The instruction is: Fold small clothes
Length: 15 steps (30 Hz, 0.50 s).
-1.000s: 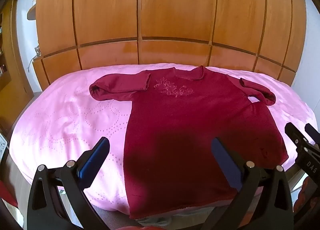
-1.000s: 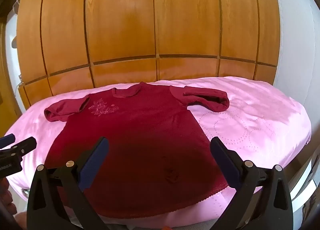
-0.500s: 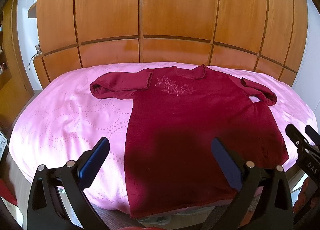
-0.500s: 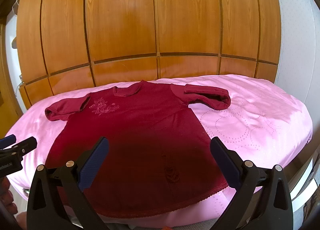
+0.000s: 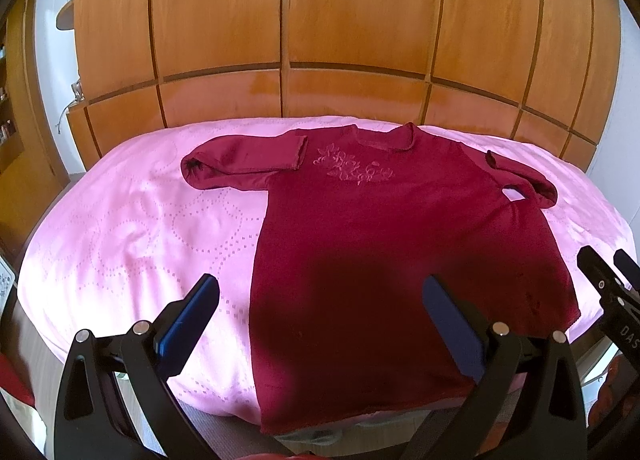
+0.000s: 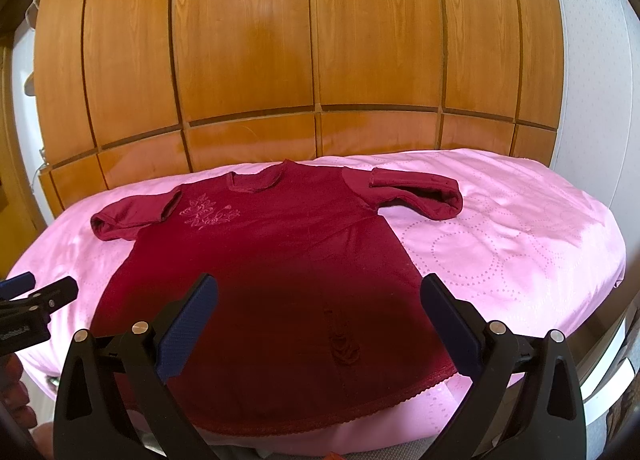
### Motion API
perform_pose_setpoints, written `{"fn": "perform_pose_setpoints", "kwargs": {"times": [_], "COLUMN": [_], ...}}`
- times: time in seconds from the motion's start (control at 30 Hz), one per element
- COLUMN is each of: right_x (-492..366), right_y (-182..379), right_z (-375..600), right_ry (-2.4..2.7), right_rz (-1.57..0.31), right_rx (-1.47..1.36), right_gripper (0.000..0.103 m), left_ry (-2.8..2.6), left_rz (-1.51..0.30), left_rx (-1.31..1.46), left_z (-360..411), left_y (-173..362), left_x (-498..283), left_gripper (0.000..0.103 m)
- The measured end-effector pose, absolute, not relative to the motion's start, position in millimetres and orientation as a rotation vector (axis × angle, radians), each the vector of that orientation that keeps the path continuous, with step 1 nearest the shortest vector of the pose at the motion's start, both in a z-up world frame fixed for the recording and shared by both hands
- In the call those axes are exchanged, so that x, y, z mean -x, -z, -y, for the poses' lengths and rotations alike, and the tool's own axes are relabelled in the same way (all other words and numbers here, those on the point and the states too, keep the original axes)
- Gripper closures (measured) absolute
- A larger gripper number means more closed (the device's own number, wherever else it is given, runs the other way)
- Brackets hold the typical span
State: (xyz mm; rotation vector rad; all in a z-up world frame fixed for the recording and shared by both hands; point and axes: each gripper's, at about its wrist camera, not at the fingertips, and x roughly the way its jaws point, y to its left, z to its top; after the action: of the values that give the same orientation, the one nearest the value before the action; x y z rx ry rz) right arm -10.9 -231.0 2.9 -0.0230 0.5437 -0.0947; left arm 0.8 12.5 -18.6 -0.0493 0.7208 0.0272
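Observation:
A dark red knit top (image 5: 380, 228) lies flat, front up, on a pink bedspread (image 5: 132, 228); its embroidered flower (image 5: 352, 166) sits near the neckline. Both sleeves are folded in toward the body. In the right wrist view the same top (image 6: 280, 260) fills the middle, its scalloped hem (image 6: 400, 400) near the bed's front edge. My left gripper (image 5: 320, 312) hovers open above the hem's left part. Over the lower middle of the top, my right gripper (image 6: 320, 308) also stands open. Neither holds anything.
A wooden panelled wardrobe (image 5: 320, 28) stands right behind the bed. The pink bedspread (image 6: 520, 244) has bare room on both sides of the top. The right gripper's fingers (image 5: 608, 280) show at the left view's right edge; the left gripper's fingers (image 6: 36, 292) show at the right view's left edge.
Both cameras have risen and drawn back slightly, so the top sits a little lower in each view. Grippers remain open; the top has not moved.

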Motion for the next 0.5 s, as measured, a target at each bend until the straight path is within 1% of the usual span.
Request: {"fn": "perform_pose_setpoints", "kwargs": {"times": [0.5], "right_x": [13.1], "right_y": [-0.9], "right_z": [229.0], "right_ry": [0.092], "right_rz": [-0.550], "right_rx": [0.028], "right_gripper": [0.003], "left_ry": [-0.032], "left_rz": [-0.745], "left_rx": [0.059], "left_z": [-13.7], "left_y": [21.9], "left_x": [-5.2], "left_gripper": [0.002]}}
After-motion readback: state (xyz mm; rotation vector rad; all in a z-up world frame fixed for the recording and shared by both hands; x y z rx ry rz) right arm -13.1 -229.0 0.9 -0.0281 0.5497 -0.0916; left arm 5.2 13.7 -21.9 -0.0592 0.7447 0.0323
